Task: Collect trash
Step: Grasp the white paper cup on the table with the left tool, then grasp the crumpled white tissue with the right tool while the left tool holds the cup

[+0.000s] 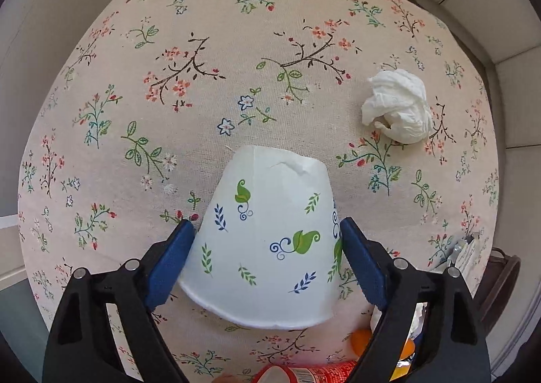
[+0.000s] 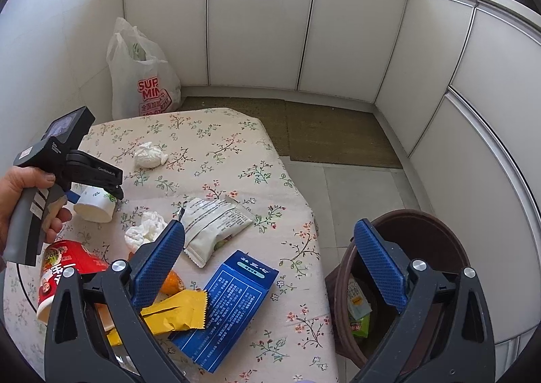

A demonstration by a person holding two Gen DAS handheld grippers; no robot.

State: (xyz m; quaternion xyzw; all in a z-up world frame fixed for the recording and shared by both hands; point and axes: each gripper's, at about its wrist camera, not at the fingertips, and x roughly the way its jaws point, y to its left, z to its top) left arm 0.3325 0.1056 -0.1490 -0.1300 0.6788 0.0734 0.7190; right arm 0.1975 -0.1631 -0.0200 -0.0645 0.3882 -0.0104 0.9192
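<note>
Over the flowered tabletop [image 1: 270,28], the left gripper [image 1: 267,231] is straddling a paper cup [image 1: 267,237], fingers [image 1: 175,254] spread, not yet gripping. Next, I judge, squeezing and carrying to the bin [image 2: 422,224]; right gripper [image 2: 270,258] is hanging released, empty

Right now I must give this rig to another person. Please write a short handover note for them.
Left gripper: open, straddling the paper cup lying on the table; not yet gripped.
Right gripper: open, empty, between table edge and brown bin.
Done: some wrappers already in the bin.
Left on the table: cup, two tissues, white pouch, blue box, yellow wrapper, red cup.
</note>
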